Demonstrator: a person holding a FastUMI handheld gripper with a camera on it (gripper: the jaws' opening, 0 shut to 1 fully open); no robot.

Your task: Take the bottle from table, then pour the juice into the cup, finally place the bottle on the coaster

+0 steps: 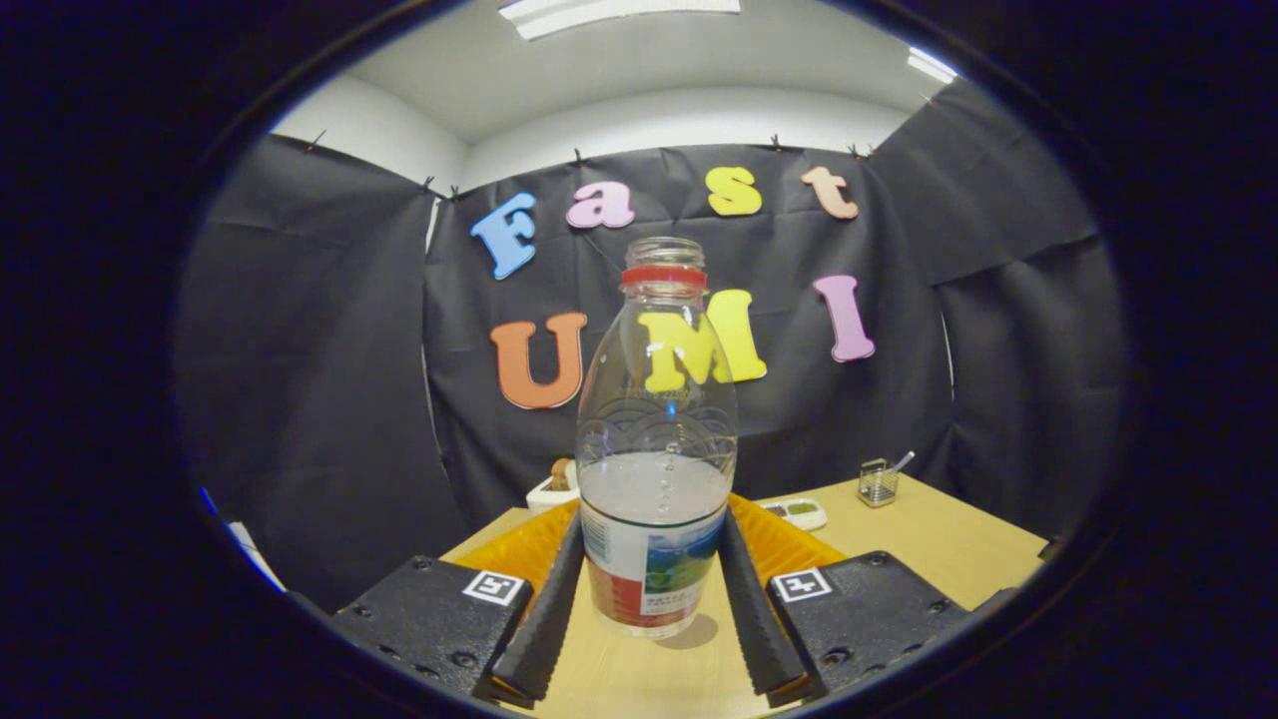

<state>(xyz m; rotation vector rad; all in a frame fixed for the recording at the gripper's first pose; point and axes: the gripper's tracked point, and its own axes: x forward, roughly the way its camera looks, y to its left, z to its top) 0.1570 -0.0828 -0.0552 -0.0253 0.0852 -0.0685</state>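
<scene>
A clear plastic bottle [656,439] with a red neck ring and no cap stands upright between my fingers. It is about half full of a pale liquid and carries a label on its lower part. My gripper [651,524] is shut on the bottle, one finger [547,609] pressing on each side of the labelled part. The bottle's base is close over the wooden table [958,544], with a small shadow beside it; I cannot tell whether it touches. An orange ribbed thing [519,549] lies just beyond the fingers, mostly hidden by the bottle.
Beyond the bottle, a white dish [549,491] with something brown in it sits at the table's far edge. A small flat white tray [799,512] and a little wire basket [878,483] stand to the right, in front of the black cloth wall.
</scene>
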